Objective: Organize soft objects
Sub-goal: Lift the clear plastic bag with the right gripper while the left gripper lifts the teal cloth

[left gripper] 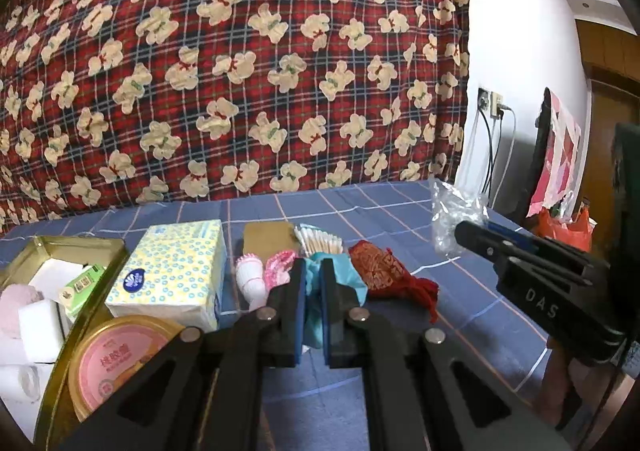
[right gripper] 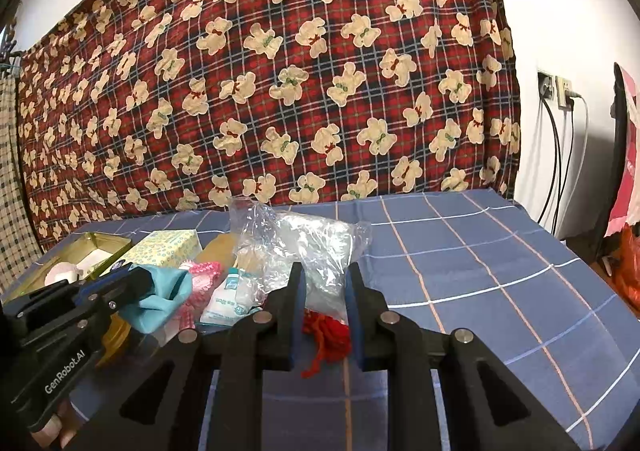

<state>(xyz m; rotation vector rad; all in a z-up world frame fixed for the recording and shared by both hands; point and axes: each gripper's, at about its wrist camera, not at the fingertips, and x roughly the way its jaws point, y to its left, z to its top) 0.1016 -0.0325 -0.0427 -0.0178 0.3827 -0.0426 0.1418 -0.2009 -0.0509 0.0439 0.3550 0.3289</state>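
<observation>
The left gripper (left gripper: pixel 314 283) clenches a soft turquoise cloth (left gripper: pixel 349 278). The right gripper (right gripper: pixel 325 293) grasps a crinkled clear plastic bag (right gripper: pixel 308 247), a red tasselled pouch (left gripper: pixel 380 271) just below its fingers.

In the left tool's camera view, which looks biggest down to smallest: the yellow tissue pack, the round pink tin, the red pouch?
1. Tissue pack.
2. Round pink tin, partly hidden and nearer the camera, so unsure.
3. Red pouch.

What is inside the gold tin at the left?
The gold tin holds white foam blocks, a green packet and a pale pink soft item. Anything beneath them is covered.
</observation>
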